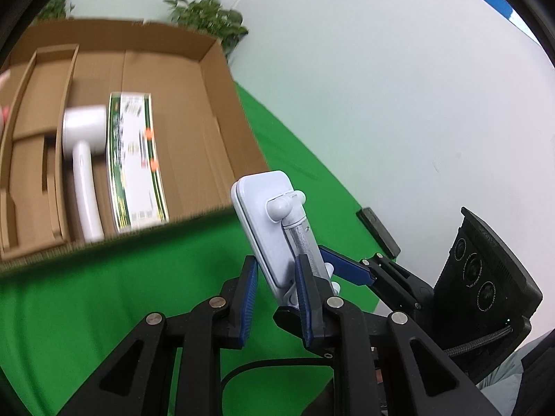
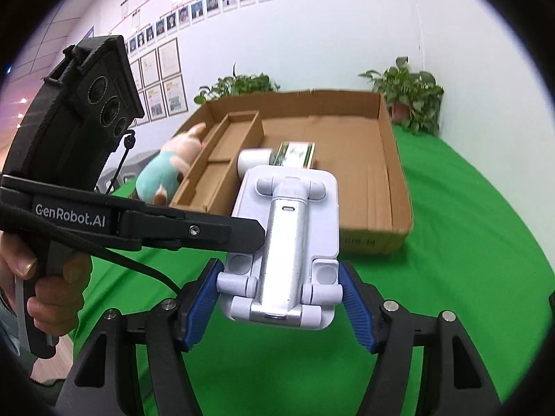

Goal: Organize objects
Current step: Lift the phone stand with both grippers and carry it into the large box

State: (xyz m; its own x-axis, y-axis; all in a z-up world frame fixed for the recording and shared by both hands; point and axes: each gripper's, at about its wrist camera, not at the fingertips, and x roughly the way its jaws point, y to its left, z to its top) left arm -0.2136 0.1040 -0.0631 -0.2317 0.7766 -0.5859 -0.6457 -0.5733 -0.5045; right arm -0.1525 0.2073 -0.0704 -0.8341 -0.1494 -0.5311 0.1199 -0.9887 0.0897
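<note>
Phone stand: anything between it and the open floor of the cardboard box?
Nothing visible blocks it. The phone stand is held above the green cloth just short of the cardboard box, whose near wall is low. Inside, a white handheld device and a green carton lie left of centre; the right half is bare.

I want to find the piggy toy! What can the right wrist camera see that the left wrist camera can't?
Only the right wrist view shows the piggy toy, outside the box's left wall, plus wall photos and the left gripper's handle in a hand. Only the left wrist view shows a dark bar on the green cloth. Both show the box, the white stand and plants.
</note>
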